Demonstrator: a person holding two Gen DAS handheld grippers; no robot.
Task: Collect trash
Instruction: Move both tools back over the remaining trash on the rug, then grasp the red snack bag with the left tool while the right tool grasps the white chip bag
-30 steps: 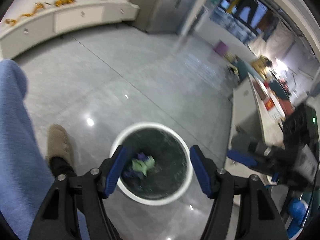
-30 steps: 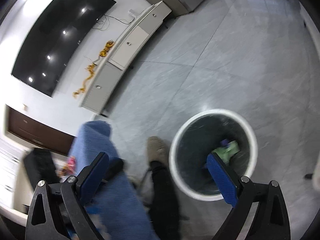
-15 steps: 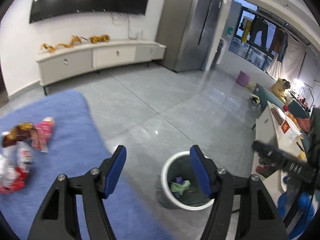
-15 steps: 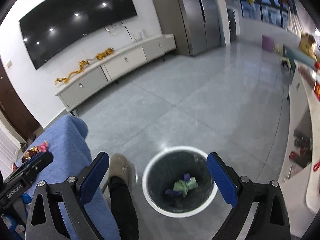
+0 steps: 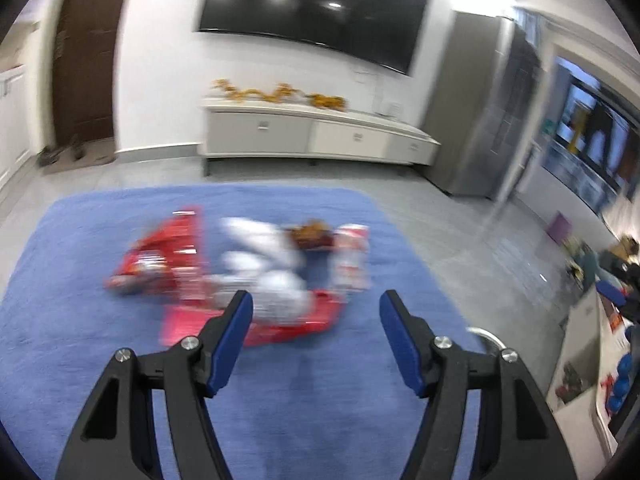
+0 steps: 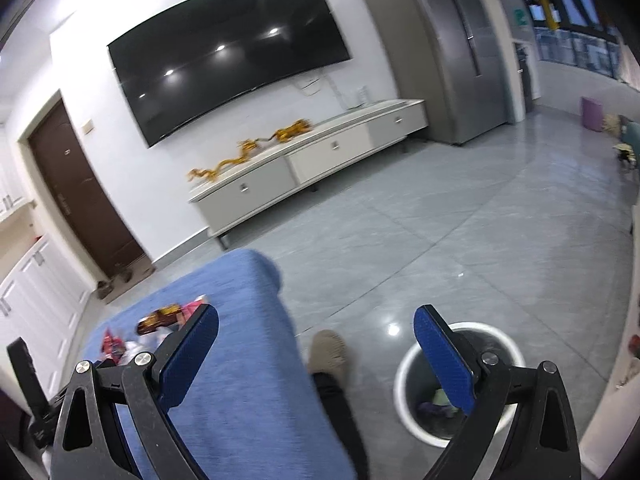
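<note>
I take the blue surface (image 5: 120, 360) as my landmark. On its middle lies the trash pile (image 5: 256, 272), red and white wrappers, blurred, so I cannot name each piece. My left gripper (image 5: 316, 332) hangs over the near side of the surface, its fingers wide apart and empty, pointed at the pile; I judge this is to take the next wrapper. My right gripper (image 6: 316, 356) is also spread and empty, beside the surface, over the floor. The white bin (image 6: 404, 396) stands on the floor beside the surface, close enough for short drops, with some waste already inside.
</note>
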